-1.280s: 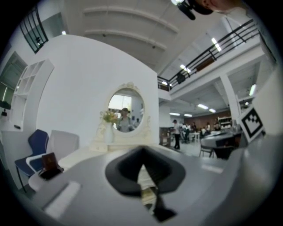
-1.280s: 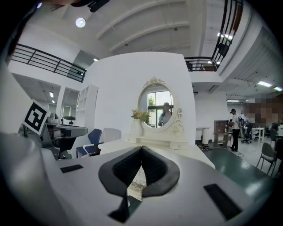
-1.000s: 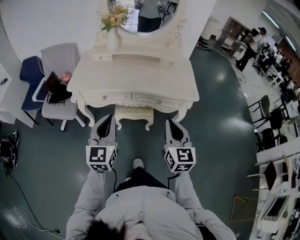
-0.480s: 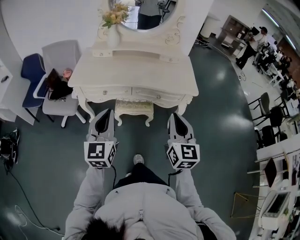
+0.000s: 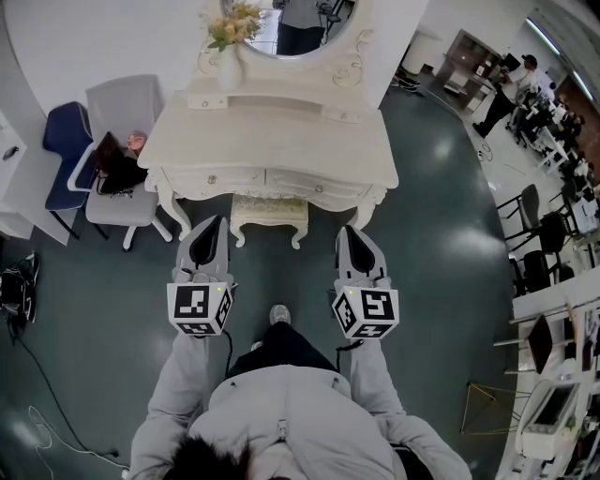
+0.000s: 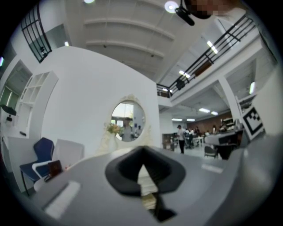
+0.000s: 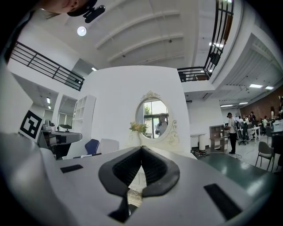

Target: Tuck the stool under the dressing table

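Note:
A cream stool [image 5: 269, 212] with carved legs stands partly under the front edge of the cream dressing table [image 5: 281, 141], which carries an oval mirror [image 5: 286, 23]. My left gripper [image 5: 208, 225] is shut and empty, held level just left of the stool's front. On the other side my right gripper [image 5: 351, 233] is also shut and empty, a little off the stool's right corner. Neither touches the stool. In both gripper views the jaws meet at the tip, with the mirror [image 6: 127, 127] [image 7: 154, 119] straight ahead beyond them.
A vase of flowers [image 5: 231, 37] stands on the table's back left. A grey chair [image 5: 122, 159] with a dark bag and a blue chair [image 5: 64, 164] stand to the left. Desks, chairs and people [image 5: 502, 89] fill the right side. Cables [image 5: 37, 375] lie on the floor at left.
Both grippers have drawn back a little from the stool and table and risen slightly. The stool stays where it was under the table's front.

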Available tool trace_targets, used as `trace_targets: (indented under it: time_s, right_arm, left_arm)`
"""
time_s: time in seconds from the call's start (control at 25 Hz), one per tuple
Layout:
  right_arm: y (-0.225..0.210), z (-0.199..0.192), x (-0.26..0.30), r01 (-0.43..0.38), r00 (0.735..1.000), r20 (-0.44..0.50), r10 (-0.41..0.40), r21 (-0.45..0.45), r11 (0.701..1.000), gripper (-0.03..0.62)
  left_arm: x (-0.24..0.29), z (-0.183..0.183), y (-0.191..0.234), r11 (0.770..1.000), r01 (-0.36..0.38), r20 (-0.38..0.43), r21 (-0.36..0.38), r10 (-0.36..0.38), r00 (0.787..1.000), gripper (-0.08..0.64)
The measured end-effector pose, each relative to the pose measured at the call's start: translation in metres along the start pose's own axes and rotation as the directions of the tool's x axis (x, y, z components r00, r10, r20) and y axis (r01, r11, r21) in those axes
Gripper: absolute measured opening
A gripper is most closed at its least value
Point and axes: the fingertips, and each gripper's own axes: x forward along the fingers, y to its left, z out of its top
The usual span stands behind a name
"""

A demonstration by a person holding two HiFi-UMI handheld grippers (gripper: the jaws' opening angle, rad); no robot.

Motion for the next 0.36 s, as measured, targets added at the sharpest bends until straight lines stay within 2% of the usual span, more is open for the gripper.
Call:
trace_targets:
  time_s: [0.36]
  right_arm:
    - [0.0064,0.0041,-0.0005,-0.007,1.000,0.016,0.007,0.009,1.000,0.002]
  left_arm:
    - [-0.0033,0.0036,0.0053,1.000,-0.013,0.013,-0.008,0.013,1.000,0.009]
